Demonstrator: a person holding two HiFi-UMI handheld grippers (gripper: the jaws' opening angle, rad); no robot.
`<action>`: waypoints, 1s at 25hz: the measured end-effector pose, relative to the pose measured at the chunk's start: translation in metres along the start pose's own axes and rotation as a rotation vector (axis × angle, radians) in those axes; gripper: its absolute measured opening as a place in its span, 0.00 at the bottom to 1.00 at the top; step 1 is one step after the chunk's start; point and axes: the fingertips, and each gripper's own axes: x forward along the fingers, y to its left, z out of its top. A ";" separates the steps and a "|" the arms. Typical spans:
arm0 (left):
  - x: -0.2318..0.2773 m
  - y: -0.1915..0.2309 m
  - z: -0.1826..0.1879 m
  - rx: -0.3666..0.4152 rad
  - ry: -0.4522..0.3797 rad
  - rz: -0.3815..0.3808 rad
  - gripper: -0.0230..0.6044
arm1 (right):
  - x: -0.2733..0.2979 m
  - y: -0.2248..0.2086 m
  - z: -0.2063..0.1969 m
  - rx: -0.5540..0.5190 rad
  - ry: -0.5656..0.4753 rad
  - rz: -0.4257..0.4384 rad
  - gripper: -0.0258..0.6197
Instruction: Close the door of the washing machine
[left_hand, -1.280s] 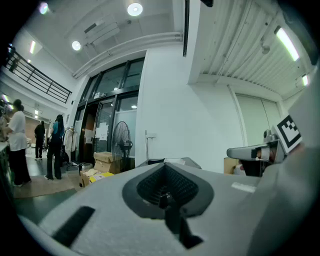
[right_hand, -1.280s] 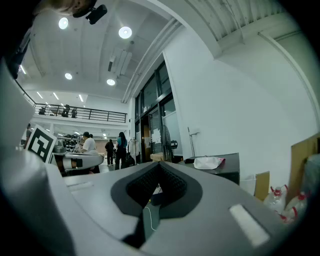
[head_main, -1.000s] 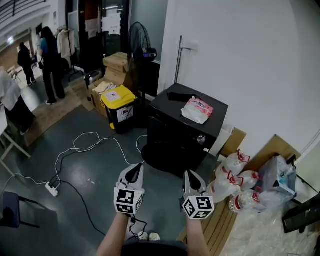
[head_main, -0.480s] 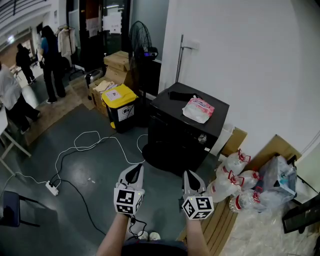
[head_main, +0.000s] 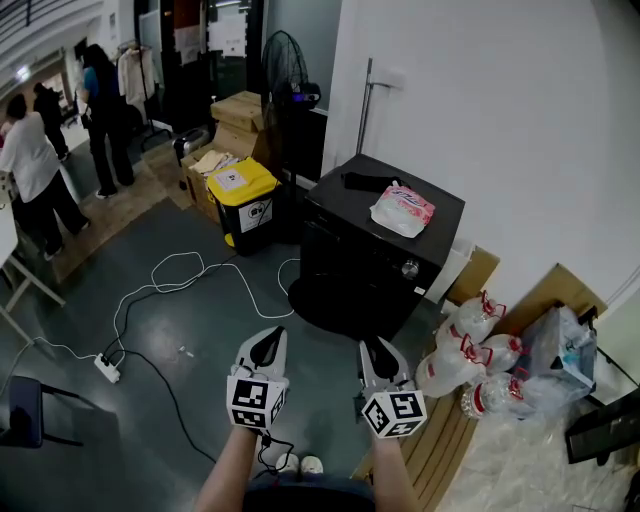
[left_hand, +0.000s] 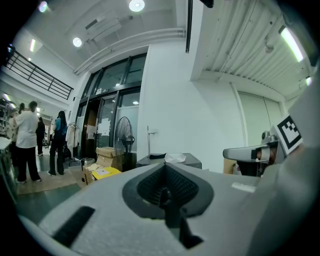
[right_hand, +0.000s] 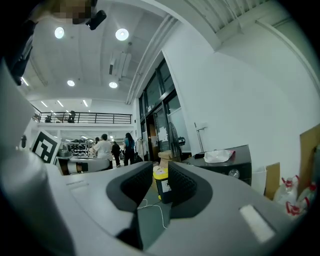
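Head view: washing machine (head_main: 385, 245) door (head_main: 335, 300) apparently open

Only this view shows you that door, low at the machine's front, well ahead of both grippers. Left gripper (head_main: 268, 345) view: jaws pressed together. Right gripper (head_main: 376, 350) view: jaws just opening, nothing between

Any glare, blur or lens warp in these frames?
Head view: dim, even light; the washing machine is dark with little detail; the wall bows from the wide lens. Left gripper view: strong fisheye, black corners, near foreground soft. Right gripper view: ceiling lamps bloom, same fisheye.
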 end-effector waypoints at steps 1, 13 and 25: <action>-0.001 0.001 -0.001 -0.001 0.001 0.002 0.05 | 0.000 0.002 0.000 0.002 -0.001 0.007 0.20; -0.008 0.010 -0.010 -0.014 0.022 0.020 0.05 | 0.006 0.011 -0.009 0.021 0.011 0.033 0.33; -0.001 0.054 0.003 -0.009 -0.024 0.029 0.05 | 0.040 0.022 -0.002 -0.012 -0.012 0.027 0.34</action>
